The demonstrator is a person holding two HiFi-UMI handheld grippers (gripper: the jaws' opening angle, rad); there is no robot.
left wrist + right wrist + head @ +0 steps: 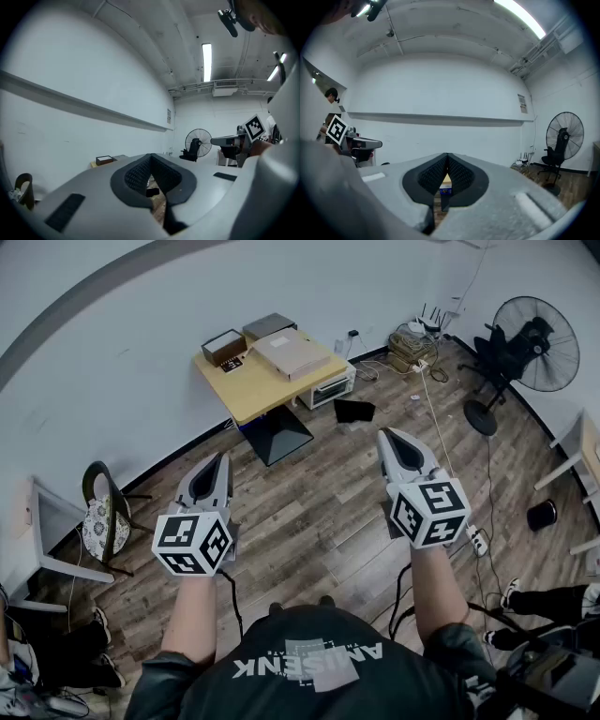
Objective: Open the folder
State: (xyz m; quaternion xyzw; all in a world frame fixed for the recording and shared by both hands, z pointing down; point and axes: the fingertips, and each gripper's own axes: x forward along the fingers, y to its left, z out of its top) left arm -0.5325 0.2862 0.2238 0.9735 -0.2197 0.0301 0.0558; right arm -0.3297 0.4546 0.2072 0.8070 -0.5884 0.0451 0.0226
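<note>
A pale tan folder point(292, 352) lies flat on the small yellow table point(253, 388) by the far wall, well ahead of me. Both grippers are held out over the wooden floor, short of the table, pointing roughly level. My left gripper point(221, 459) is shut with nothing between its jaws, and its closed tips point(150, 158) show in the left gripper view. My right gripper point(386, 435) is shut and empty too, as its tips point(447, 157) show in the right gripper view. Each gripper view catches the other gripper off to the side.
On the table also sit a small dark open box point(223, 346) and a grey case point(269, 326). A white appliance point(327, 388) stands under it. A standing fan point(535, 332) is at the right, a chair point(103, 519) at the left, and cables with a power strip point(478, 541) lie on the floor.
</note>
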